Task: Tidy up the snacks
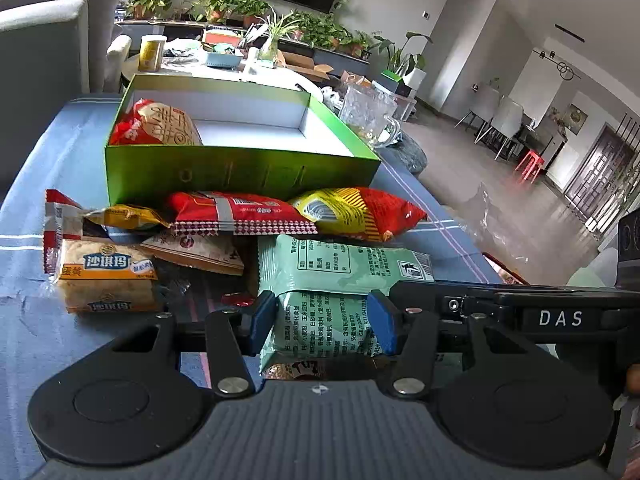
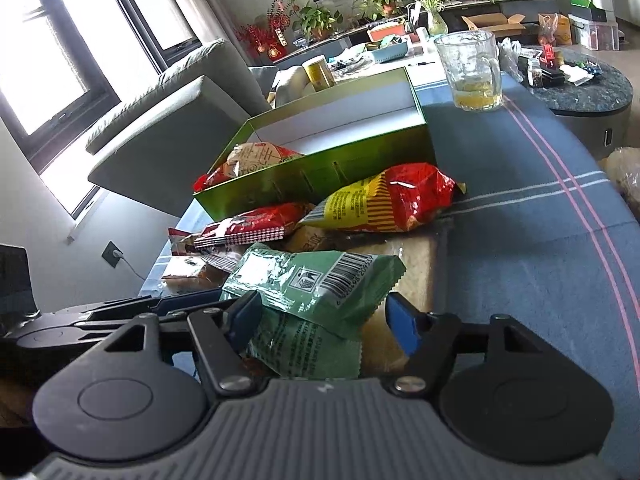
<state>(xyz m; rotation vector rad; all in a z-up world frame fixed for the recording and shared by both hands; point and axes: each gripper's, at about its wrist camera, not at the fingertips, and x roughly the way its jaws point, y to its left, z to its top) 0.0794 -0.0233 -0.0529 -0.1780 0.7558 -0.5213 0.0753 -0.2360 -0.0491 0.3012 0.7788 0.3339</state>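
Note:
A pale green snack packet [image 1: 332, 280] lies at the near end of a snack pile on the blue tablecloth. My left gripper [image 1: 322, 320] is shut on it, blue pads pressed to both sides. In the right wrist view the same green packet [image 2: 316, 280] lies between the spread fingers of my right gripper [image 2: 324, 320], which stands open around it. Behind the pile is an open green box [image 1: 240, 172] holding one red and tan snack bag [image 1: 160, 124]; the green box [image 2: 320, 168] also shows in the right wrist view.
Red packets [image 1: 240, 216], a red-yellow bag [image 1: 360, 212] and a yellow cake pack [image 1: 104, 276] lie in front of the box. A glass mug [image 2: 472, 76] stands right of the box. A grey sofa [image 2: 168, 120] is left of the table.

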